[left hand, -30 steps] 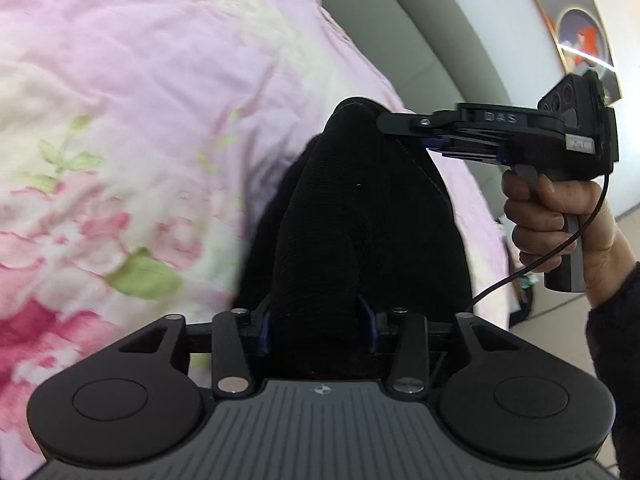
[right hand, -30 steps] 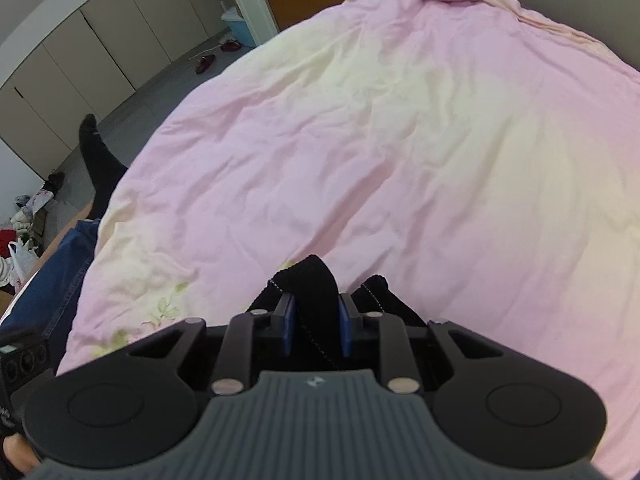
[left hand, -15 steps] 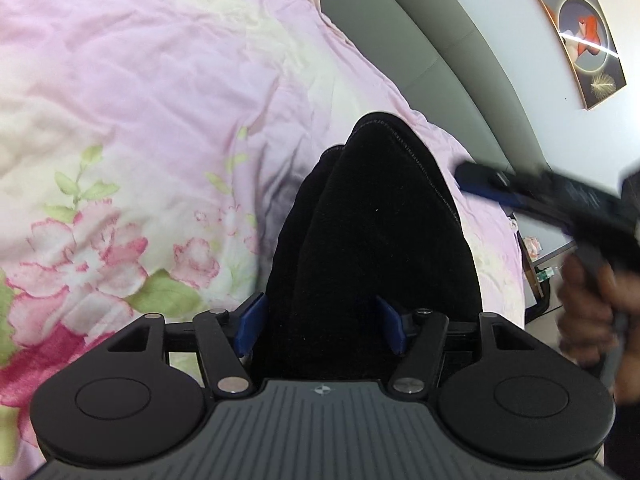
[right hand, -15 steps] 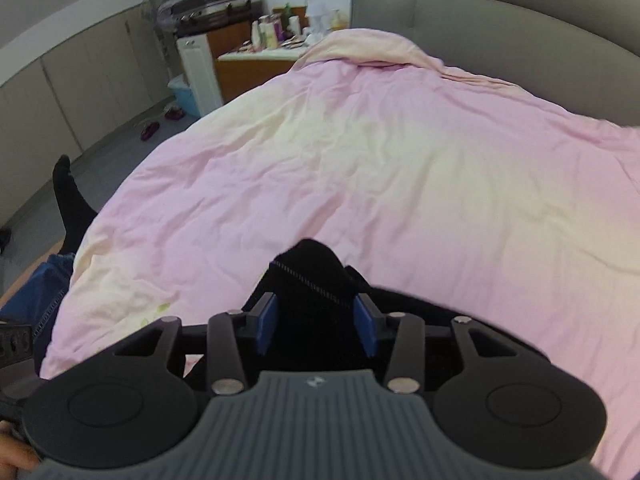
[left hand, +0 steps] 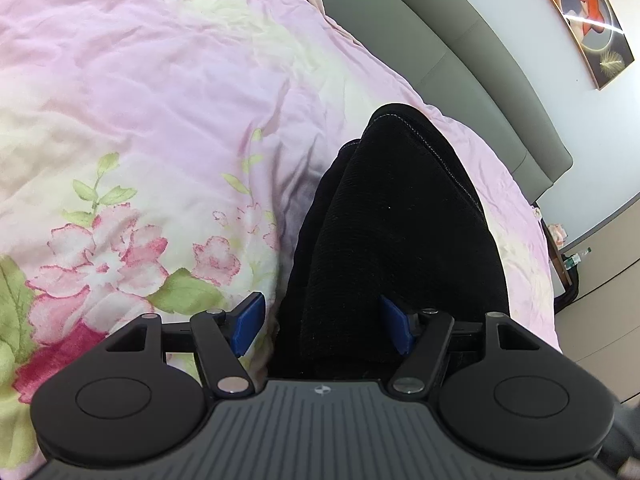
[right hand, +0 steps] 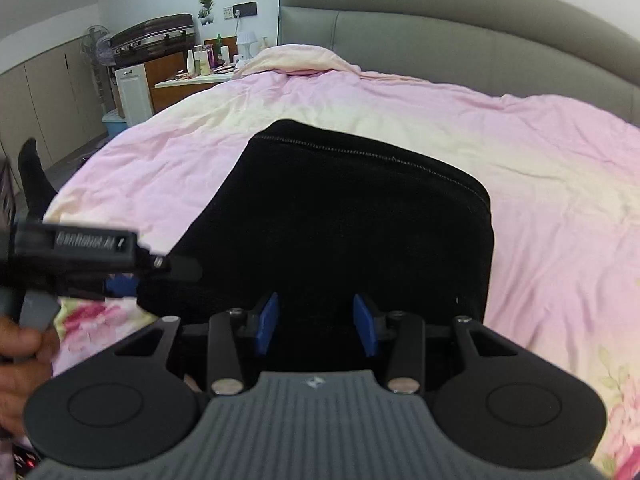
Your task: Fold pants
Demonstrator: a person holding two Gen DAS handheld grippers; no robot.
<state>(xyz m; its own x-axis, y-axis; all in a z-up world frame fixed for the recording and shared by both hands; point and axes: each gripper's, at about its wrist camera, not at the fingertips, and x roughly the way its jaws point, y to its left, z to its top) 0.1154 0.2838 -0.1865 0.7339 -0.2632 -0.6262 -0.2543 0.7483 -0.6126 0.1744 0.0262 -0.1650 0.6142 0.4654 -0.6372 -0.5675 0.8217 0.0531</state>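
Note:
Black pants lie folded in a compact stack on the pink floral duvet. My left gripper is open, its blue pads spread at the near edge of the stack. In the right wrist view the pants form a wide dark block with a stitched hem along the far edge. My right gripper is open, its pads apart over the near edge of the fabric. The left gripper also shows at the left of that view, at the stack's left side.
A grey padded headboard runs along the far side of the bed. A bedside counter with bottles and a dark suitcase stand at the far left. A framed picture hangs on the wall. The duvet spreads around the pants.
Both grippers were shut on the black pants and have opened, letting the fabric go. The right gripper pulled back, so the folded stack now lies flat on the duvet.

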